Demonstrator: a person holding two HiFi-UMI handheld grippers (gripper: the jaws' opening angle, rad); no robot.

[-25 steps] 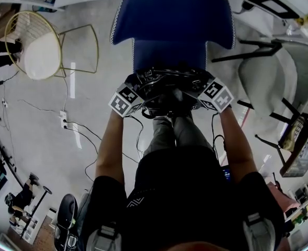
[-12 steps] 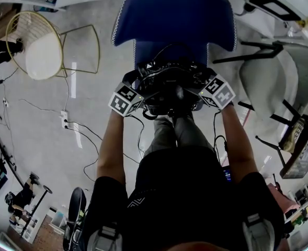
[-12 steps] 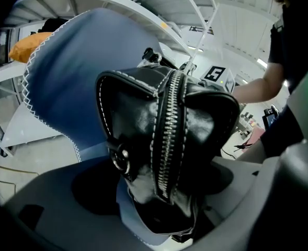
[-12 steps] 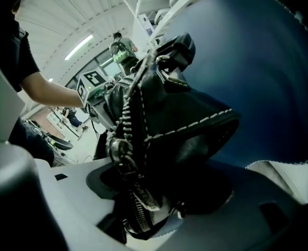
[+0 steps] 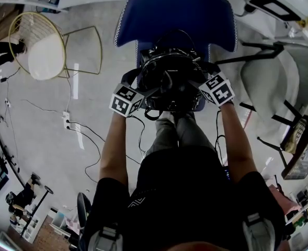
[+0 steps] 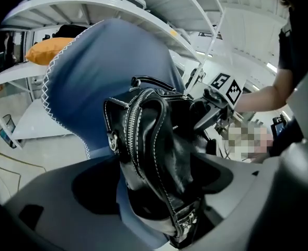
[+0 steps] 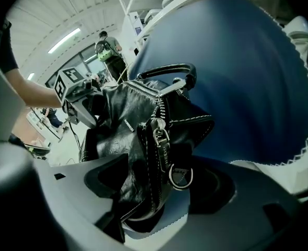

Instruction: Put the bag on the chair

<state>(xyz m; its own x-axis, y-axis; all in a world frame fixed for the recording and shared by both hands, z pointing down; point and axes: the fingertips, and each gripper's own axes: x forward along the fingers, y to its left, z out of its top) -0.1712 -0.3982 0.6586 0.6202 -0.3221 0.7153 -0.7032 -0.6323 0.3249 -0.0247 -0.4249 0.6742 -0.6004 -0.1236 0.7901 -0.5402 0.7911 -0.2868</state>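
Far left of the blue fabric chair with white edge stitching (image 5: 174,14) there's a gold wire chair with a round white seat pad (image 5: 38,51). Nearer to the blue chair on that same side, a white power strip (image 5: 66,120) lies on the grey floor with black cables trailing off it.

At the left front corner of the blue chair's seat is the left gripper (image 6: 159,192). Its jaws are spread wide, with one end of the black leather bag with white stitching and a silver zip (image 5: 169,80) sitting loose in the gap. The bag itself is on the blue chair's seat, just in front of the backrest, with its handle loop up.

At the right front corner is the right gripper (image 7: 159,192). Its jaws are opening with the bag's other end between them, zip pull and metal ring dangling there. Off to the chair's right is a pale grey shell chair on dark legs (image 5: 263,82).
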